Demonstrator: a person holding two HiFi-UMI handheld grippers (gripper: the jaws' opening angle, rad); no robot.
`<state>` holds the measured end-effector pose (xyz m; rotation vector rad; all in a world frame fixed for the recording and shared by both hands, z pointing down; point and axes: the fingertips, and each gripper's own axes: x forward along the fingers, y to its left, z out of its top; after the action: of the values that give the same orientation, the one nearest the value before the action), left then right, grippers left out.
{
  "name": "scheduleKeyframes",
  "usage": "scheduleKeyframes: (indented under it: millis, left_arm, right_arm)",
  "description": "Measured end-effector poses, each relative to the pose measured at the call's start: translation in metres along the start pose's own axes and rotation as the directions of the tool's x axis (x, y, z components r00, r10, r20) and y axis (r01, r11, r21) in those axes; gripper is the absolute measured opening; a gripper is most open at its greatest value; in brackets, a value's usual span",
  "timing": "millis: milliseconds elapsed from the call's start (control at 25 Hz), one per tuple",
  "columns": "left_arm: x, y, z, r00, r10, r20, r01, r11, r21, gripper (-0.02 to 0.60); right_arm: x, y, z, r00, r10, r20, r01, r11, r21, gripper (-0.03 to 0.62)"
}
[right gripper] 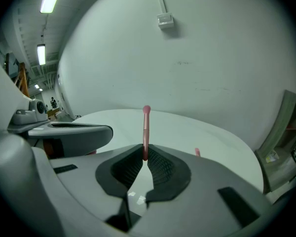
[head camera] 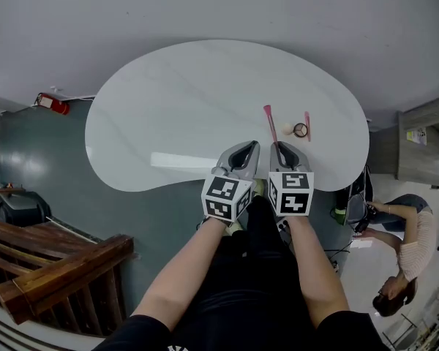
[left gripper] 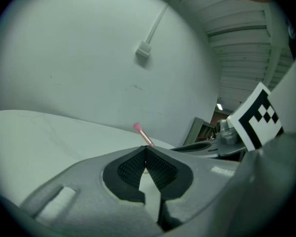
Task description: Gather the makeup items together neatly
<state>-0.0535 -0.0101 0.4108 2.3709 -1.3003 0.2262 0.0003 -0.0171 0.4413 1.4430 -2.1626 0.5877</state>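
A slim pink brush (head camera: 270, 123) is pinched by the end of its handle in the right gripper (head camera: 279, 145), its shaft running straight out from the closed jaws and its small rounded head pointing away over the white table (head camera: 190, 108). Just to its right, three more pieces lie close together on the tabletop: a pale little ball (head camera: 287, 128), a small round pot with a dark rim (head camera: 300, 129), and a thin pink stick (head camera: 307, 125) lying lengthwise.
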Motion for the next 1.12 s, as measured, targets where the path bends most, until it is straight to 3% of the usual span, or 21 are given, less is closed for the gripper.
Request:
scheduleKeyframes:
  millis: [440,1120]
  left_arm:
    - [0.030,-0.059,-0.003,0.994,-0.109,-0.020,0.109,0.994,0.026,0.008]
    - [0.121,-0.089,-0.037,0.970,-0.196,-0.142,0.198,0.980,0.006,0.008]
  right_arm:
    - [-0.035,-0.066,-0.010,0.994,-0.112,0.019,0.110,0.992,0.067,0.040]
    - [-0.002,-0.156,-0.052,0.982,-0.165,-0.090,0.178,0.970,0.168,0.040]
